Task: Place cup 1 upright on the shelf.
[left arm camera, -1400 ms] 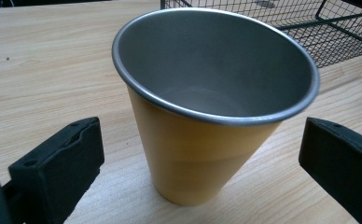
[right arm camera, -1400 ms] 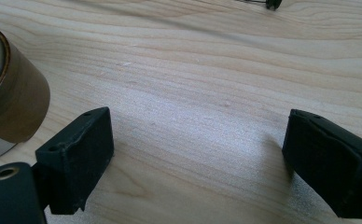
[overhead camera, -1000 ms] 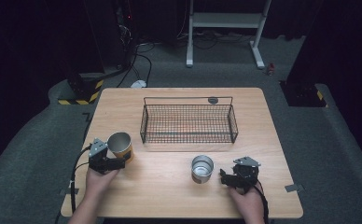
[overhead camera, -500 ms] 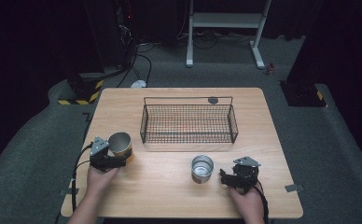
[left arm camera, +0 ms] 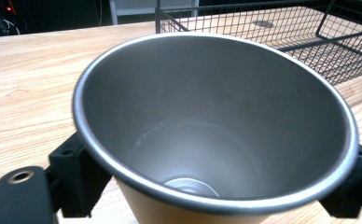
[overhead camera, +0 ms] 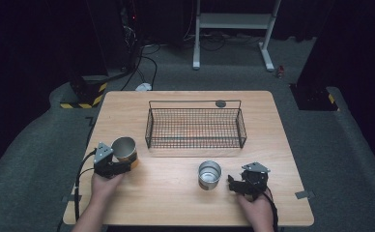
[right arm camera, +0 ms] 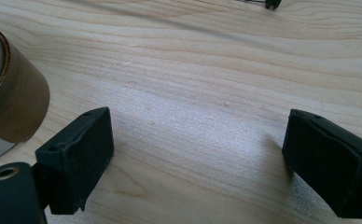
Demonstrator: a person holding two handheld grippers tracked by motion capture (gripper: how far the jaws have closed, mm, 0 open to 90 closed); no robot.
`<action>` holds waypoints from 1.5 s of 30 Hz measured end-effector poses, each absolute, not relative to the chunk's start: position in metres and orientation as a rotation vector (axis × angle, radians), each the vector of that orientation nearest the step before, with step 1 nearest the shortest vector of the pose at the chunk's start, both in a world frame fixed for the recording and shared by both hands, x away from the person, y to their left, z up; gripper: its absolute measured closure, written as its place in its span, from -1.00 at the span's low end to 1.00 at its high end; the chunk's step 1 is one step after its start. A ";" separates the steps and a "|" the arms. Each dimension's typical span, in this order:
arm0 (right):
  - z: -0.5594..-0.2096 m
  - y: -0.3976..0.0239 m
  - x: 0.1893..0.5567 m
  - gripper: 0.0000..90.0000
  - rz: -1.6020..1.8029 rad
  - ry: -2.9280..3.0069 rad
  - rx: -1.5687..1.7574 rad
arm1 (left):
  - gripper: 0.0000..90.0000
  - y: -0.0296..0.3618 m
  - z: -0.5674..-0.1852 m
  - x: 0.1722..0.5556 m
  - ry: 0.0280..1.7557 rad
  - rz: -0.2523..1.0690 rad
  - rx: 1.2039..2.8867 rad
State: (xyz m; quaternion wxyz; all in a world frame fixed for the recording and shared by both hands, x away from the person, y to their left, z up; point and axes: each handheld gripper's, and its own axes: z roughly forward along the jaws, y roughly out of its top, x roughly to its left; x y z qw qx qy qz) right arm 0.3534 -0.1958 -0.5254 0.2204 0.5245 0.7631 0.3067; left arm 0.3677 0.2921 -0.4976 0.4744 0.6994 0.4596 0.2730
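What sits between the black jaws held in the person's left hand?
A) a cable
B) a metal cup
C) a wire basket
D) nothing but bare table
B: in the left gripper view the metal cup sits between the two black jaws of the left gripper, which have just been closing and now press on its sides.

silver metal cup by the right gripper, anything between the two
Nothing visible: only bare wooden table lies between the open right gripper and the silver metal cup, which stands just off its left jaw.
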 end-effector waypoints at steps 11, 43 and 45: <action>-0.525 -0.196 0.353 -0.80 0.847 2.109 1.451 | -0.66 0.290 -0.501 0.363 1.113 0.712 1.705; -0.525 -0.196 0.353 -0.80 0.848 2.107 1.458 | -0.66 0.298 -0.487 0.342 1.079 0.707 1.654; -0.525 -0.196 0.353 -0.80 0.848 2.109 1.453 | -0.66 0.298 -0.485 0.340 1.075 0.711 1.649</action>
